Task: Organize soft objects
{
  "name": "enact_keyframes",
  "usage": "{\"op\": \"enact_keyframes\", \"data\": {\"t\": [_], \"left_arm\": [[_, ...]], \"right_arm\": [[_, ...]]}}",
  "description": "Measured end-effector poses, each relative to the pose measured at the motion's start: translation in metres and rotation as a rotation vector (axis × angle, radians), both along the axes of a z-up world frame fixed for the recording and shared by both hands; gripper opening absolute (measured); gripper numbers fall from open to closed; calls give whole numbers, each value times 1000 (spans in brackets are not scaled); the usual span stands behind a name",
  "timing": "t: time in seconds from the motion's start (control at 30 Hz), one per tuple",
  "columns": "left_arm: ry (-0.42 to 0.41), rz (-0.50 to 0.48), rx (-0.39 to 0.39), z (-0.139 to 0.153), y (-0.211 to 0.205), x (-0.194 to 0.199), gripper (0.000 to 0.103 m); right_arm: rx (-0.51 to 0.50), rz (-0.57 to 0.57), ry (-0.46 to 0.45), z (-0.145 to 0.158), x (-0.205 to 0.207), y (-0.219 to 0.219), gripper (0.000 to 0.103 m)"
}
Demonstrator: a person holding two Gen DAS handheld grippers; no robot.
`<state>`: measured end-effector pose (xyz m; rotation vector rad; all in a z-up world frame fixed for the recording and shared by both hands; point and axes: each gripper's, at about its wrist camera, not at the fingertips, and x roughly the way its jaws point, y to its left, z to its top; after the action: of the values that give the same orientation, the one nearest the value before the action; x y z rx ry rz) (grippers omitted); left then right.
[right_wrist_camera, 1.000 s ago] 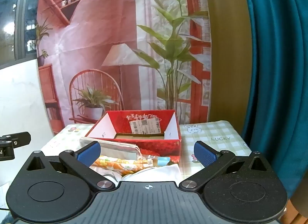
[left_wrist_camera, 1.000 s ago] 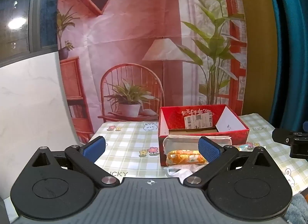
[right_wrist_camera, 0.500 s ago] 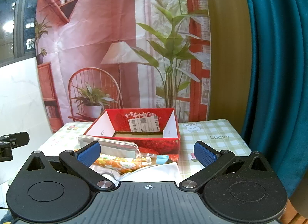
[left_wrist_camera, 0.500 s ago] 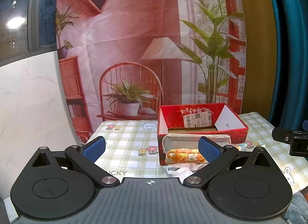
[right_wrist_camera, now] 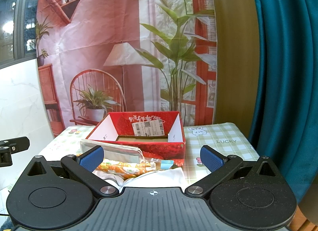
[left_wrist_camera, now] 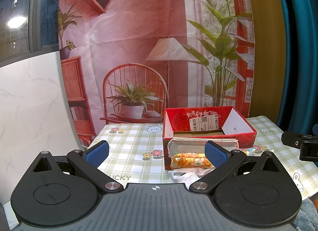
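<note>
We hold both tongs spread wide and empty above the near edge of the counter (left_wrist_camera: 131, 143), which is covered in a green-checked cloth printed with flowers, rabbits and the word LUCKY. The left tongs (left_wrist_camera: 156, 152) frame bare cloth on one side and the pile of soft things on the other; the right tongs (right_wrist_camera: 152, 157) hang directly over that pile, gripping nothing.

The soft things lie bunched against the near wall of an open red box (right_wrist_camera: 159, 147) that stands toward the middle of the counter. Closest to us is a crumpled white cloth (right_wrist_camera: 159, 177). Just behind it lies an orange floral pouch (left_wrist_camera: 189, 159), rolled lengthwise, and behind that a flat silver-grey pouch (left_wrist_camera: 188, 146) with white edging leans on the box's front wall. A small packet with a light blue end (right_wrist_camera: 166, 164) lies beside the floral roll, touching the foot of the box; we cannot tell what it holds.

The box has white inner side flaps and a shipping label (left_wrist_camera: 203, 123) stuck to its far inner wall. Behind the counter hangs a printed backdrop (left_wrist_camera: 139, 52) of a red chair, a lamp and potted plants, with a teal curtain (right_wrist_camera: 288, 72) to the right and a window (left_wrist_camera: 19, 22) to the left.
</note>
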<state>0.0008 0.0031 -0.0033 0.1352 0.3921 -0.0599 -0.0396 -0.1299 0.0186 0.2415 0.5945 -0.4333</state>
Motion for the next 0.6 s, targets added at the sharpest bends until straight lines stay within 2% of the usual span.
{"op": "enact_keyframes", "data": {"t": [0.6], "left_arm": [[2, 0, -2, -1, 0, 0, 103]], "right_arm": [[3, -3, 4, 0, 0, 0, 103]]}}
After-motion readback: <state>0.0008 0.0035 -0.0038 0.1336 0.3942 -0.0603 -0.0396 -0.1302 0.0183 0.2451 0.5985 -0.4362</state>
